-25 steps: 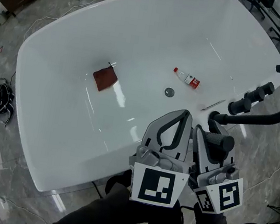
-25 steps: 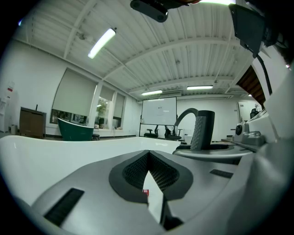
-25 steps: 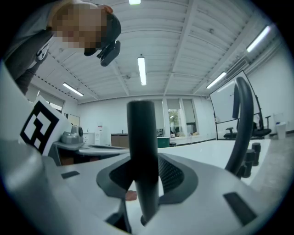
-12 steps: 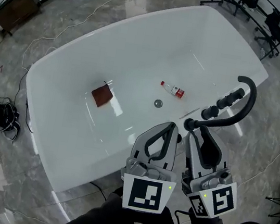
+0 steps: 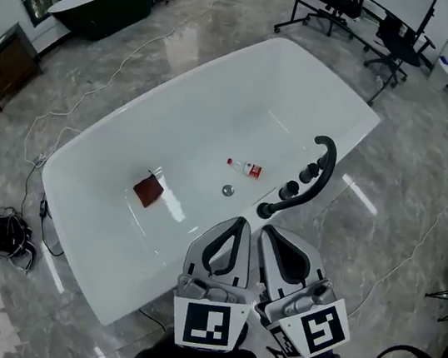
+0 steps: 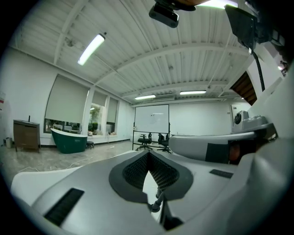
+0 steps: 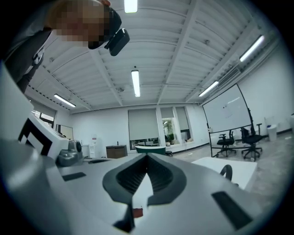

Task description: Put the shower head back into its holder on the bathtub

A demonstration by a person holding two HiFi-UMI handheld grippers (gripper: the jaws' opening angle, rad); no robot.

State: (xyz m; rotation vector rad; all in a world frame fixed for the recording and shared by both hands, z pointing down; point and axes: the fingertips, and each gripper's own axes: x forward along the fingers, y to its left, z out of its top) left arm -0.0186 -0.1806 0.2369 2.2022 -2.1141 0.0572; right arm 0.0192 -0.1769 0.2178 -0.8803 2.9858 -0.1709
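At tub (image 5: 219, 106) rim | shower head (image 5: 266, 209) is seemingly sitting docked, task judged done | left gripper (image 5: 237, 221) is being held closed, empty | right gripper (image 5: 271, 232), jaws just closing, is being held empty

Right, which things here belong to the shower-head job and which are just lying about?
Job: white bathtub; black shower fitting on its rim; left tongs, shut, empty; right tongs, just closed, empty.

Lying about: small red-labelled bottle and brown square pad inside the bathtub; cable bundle beside it; office chairs; dark green tub.
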